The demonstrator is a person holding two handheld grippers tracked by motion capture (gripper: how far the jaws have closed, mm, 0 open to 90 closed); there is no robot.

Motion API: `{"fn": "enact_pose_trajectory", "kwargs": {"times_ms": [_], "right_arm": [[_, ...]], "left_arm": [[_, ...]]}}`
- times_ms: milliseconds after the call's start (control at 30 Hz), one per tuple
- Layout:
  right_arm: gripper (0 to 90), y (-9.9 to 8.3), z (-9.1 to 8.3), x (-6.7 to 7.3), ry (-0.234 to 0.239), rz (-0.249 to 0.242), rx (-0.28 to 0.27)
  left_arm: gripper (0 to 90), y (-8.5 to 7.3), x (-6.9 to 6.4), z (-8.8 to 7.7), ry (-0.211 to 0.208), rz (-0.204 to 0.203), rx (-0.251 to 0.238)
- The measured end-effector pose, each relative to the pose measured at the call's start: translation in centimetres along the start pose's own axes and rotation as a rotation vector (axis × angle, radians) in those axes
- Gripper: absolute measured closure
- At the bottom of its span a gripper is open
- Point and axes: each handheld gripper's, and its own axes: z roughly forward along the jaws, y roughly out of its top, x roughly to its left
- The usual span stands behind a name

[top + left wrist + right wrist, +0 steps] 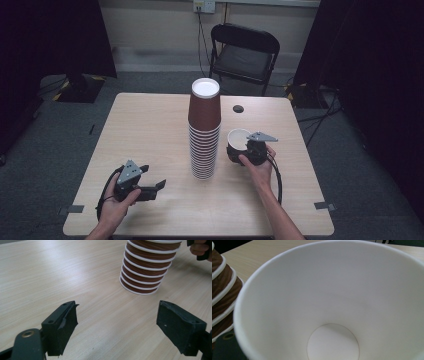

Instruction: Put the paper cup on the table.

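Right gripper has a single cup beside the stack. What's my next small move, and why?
Probably lift the right gripper and its single cup up and toward the stack. The cup sits mouth-up, right of the inverted stack and well below its top, so it needs height and turning over before nesting. The left gripper rests open, free to steady the stack.

We find nothing we can read: no print, brand or number on the stacked brown paper cups (204,131), on the single cup's white inside (332,302), or on the wooden table (150,135)
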Motion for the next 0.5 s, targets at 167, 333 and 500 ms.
{"fn": "enact_pose_trajectory", "kwargs": {"times_ms": [167,333,500], "right_arm": [[12.3,-0.45,0.13,-0.20,0.003,0.009,0.051],[12.7,-0.80,0.05,-0.37,0.010,0.015,0.066],[12.8,-1.00,0.08,-0.39,0.012,0.015,0.075]], "left_arm": [[16.6,-0.01,0.01,-0.10,0.004,-0.003,-0.002],[16.7,-0.01,0.15,0.05,0.008,0.004,0.006],[16.7,-0.01,0.03,0.03,0.003,-0.002,0.001]]}}
